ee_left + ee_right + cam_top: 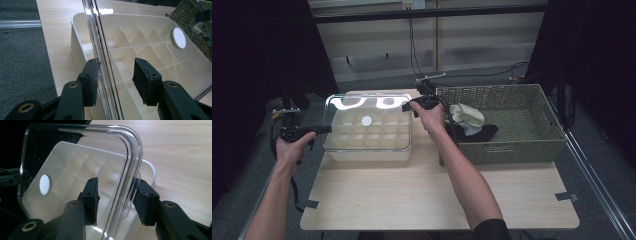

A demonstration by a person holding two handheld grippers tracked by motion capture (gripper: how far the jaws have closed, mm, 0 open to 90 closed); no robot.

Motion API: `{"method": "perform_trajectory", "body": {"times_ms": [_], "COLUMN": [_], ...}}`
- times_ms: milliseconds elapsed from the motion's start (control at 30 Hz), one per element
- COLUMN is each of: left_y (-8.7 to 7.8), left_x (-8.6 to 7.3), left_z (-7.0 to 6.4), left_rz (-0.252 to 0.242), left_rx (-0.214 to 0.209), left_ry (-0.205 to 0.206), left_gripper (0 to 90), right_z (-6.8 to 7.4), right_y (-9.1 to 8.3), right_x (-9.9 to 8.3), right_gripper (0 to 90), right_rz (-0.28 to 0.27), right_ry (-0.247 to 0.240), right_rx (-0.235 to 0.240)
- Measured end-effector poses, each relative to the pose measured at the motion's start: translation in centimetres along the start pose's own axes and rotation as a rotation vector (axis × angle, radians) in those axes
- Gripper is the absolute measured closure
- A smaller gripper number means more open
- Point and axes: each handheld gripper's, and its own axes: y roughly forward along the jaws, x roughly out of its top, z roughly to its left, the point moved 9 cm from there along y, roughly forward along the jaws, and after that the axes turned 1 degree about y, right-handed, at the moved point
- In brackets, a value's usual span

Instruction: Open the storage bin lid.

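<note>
A white box [367, 148] divided into several compartments stands at the table's left. Over it lies a clear lid [377, 101] with a round white disc [367, 120] on it. My left gripper [328, 129] is open at the lid's left edge. In the left gripper view the lid's rim [101, 50] runs between the jaws of that gripper [116, 75], close to the left pad. My right gripper [408, 106] is open at the lid's far right corner. There the lid's rim [132, 165] passes between the jaws of the right gripper [116, 195], near the right pad, above the box [148, 167].
A woven basket [512, 90] stands at the right of the table, close to the box, with a pale cloth [467, 116] and a black cloth [484, 133] inside. Bare wooden tabletop [437, 195] lies in front. Dark floor surrounds the table.
</note>
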Motion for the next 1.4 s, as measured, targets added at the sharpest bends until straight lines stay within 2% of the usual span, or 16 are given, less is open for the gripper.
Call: {"method": "perform_trajectory", "body": {"times_ms": [133, 233, 433, 533, 700, 733, 933, 1167, 1400], "left_y": [-0.4, -0.5, -1.3, -1.9, -2.4, -2.7, -3.4, -4.2, -5.1], "left_x": [0.2, 0.3, 0.4, 0.3, 0.1, 0.2, 0.4, 0.2, -0.3], "left_z": [-0.1, -0.1, -0.3, -0.7, -0.9, -1.0, -1.3, -1.7, -2.4], "left_rz": [-0.014, -0.014, -0.031, -0.044, -0.043, -0.053, -0.067, -0.074, -0.092], "left_rx": [0.005, 0.007, 0.008, 0.017, 0.024, 0.027, 0.026, 0.025, 0.025], "left_ry": [0.003, 0.001, 0.014, 0.028, 0.045, 0.045, 0.057, 0.076, 0.078], "left_gripper": [58.2, 59.9, 63.3, 63.3, 65.4, 67.2, 69.5, 70.9, 71.5], "right_z": [0.3, 0.6, 1.1, 1.7, 2.4, 2.9, 3.5, 4.0, 4.5], "right_y": [-0.6, -1.0, -1.8, -2.5, -3.3, -3.8, -4.5, -5.2, -5.9], "right_x": [0.2, 0.2, 0.5, 0.4, 0.7, 1.0, 0.9, 0.3, -0.2], "right_gripper": [61.0, 61.4, 65.4, 67.0, 70.2, 71.3, 71.5, 71.5, 71.5], "right_rz": [-0.022, -0.029, -0.053, -0.083, -0.097, -0.117, -0.117, -0.124, -0.128], "right_ry": [0.002, -0.016, 0.002, -0.015, -0.006, -0.011, -0.029, -0.046, -0.060], "right_rx": [0.019, 0.013, 0.037, 0.035, 0.063, 0.070, 0.063, 0.079, 0.084]}}
